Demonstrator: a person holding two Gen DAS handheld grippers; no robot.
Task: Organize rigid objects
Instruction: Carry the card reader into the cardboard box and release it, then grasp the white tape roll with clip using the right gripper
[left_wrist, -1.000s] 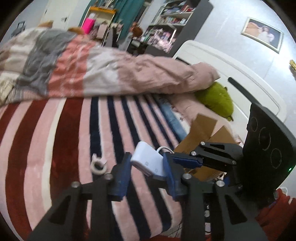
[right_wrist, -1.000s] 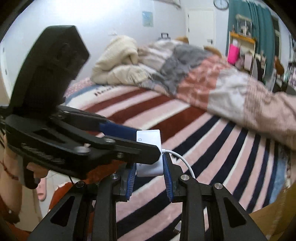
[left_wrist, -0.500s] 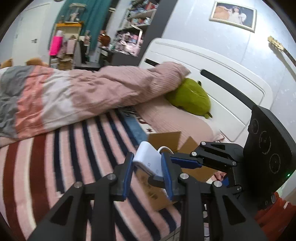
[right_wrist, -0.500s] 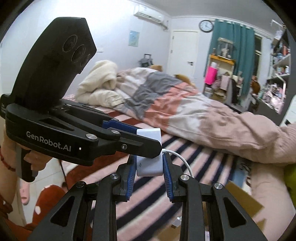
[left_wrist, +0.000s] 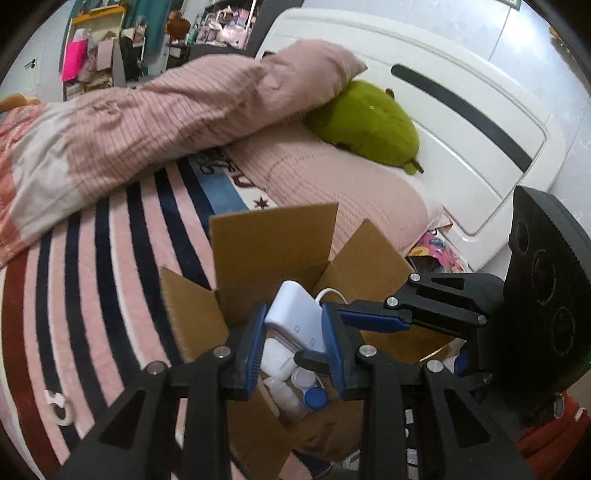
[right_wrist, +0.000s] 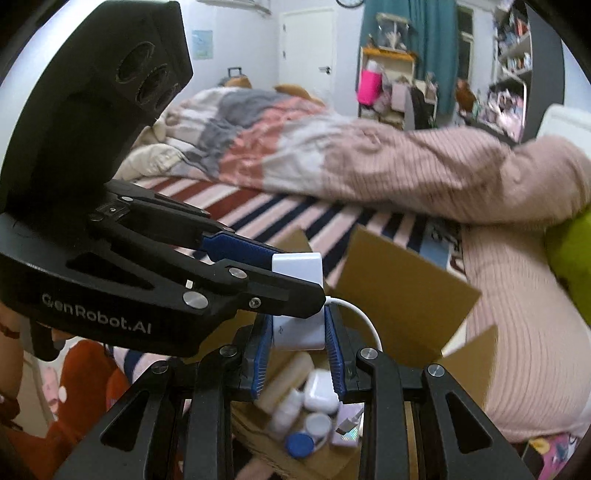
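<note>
Both grippers are shut on one white adapter (left_wrist: 295, 317) with a short white cable (right_wrist: 364, 314). My left gripper (left_wrist: 293, 332) grips it from one side; my right gripper (right_wrist: 298, 332) grips it crosswise. The adapter (right_wrist: 298, 328) hangs above an open cardboard box (left_wrist: 273, 243) on the bed. Inside the box (right_wrist: 399, 280) lie a white earbud case (right_wrist: 320, 391), small white bottles (left_wrist: 286, 397) and a blue-capped lens case (right_wrist: 301, 443).
A small white ring-shaped clip (left_wrist: 59, 404) lies on the striped bedspread (left_wrist: 110, 277) at left. A pink duvet (left_wrist: 147, 118), a pink pillow (left_wrist: 332, 184), a green plush (left_wrist: 365, 125) and the white headboard (left_wrist: 461, 122) lie beyond the box.
Both grippers carried the adapter together from over the striped bedspread to above the open box, whose contents have come into view.
</note>
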